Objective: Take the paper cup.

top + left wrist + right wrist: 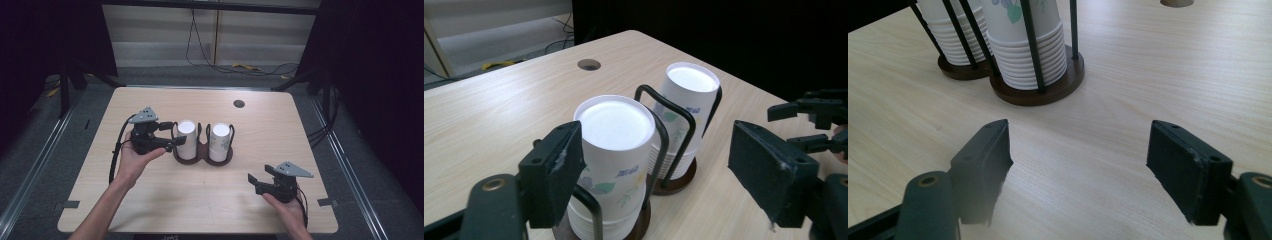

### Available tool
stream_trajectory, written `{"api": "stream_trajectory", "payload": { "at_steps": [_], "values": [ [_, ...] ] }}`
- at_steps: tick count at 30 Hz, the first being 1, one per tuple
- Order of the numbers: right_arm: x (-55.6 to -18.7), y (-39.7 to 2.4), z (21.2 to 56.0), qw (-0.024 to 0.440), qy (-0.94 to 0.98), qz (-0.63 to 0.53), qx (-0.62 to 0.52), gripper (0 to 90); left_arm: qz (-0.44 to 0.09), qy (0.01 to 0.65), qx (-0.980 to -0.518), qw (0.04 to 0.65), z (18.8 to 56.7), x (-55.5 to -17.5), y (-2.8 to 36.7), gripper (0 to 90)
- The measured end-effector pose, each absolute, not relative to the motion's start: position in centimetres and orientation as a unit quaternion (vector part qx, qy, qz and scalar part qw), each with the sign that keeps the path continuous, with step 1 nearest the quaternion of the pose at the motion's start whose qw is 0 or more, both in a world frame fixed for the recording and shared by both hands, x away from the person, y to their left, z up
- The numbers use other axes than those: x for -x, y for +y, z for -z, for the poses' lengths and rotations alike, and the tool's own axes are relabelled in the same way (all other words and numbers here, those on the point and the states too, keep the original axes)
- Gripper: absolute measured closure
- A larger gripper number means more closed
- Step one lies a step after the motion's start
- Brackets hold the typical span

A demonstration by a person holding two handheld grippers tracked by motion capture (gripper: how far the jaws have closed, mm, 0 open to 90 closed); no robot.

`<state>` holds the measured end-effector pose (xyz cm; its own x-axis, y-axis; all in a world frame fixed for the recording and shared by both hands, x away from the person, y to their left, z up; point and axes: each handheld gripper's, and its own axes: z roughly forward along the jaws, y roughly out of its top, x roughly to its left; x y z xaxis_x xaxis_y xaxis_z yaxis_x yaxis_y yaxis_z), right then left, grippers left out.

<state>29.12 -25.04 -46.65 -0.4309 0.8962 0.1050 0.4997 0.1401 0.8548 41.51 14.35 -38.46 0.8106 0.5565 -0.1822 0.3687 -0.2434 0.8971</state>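
Black jaws of the left gripper (656, 170) stand spread beside the near stack of paper cups (615, 160), one pad close to its top cup, nothing pinched. Both stacks sit upside down in the wire cup holder (202, 156) mid-table. A skewed squeeze could crush the thin wall or drag the holder. Well apart, the right gripper (256, 181) hangs spread and empty.
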Motion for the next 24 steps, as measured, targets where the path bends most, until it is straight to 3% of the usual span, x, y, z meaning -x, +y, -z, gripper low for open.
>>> {"api": "stream_trajectory", "payload": {
  "at_steps": [8,12,13,24],
  "values": [
    [-29.1,-25.0,46.7,0.228,0.724,-0.440,-0.479,25.4,-0.095,0.297,-0.793,0.524,38.1,-43.1,13.1,24.0],
    [-29.1,-24.9,46.7,0.228,0.724,-0.440,-0.480,25.4,-0.095,0.294,-0.795,0.522,38.5,-43.6,12.6,29.4],
    [-29.1,-24.9,46.7,0.228,0.724,-0.439,-0.480,25.4,-0.094,0.292,-0.795,0.523,38.5,-43.8,12.4,34.4],
    [-29.0,-25.0,46.7,0.229,0.725,-0.439,-0.478,25.0,-0.108,0.296,-0.806,0.501,38.7,-44.8,11.3,33.0]
  ]
}}
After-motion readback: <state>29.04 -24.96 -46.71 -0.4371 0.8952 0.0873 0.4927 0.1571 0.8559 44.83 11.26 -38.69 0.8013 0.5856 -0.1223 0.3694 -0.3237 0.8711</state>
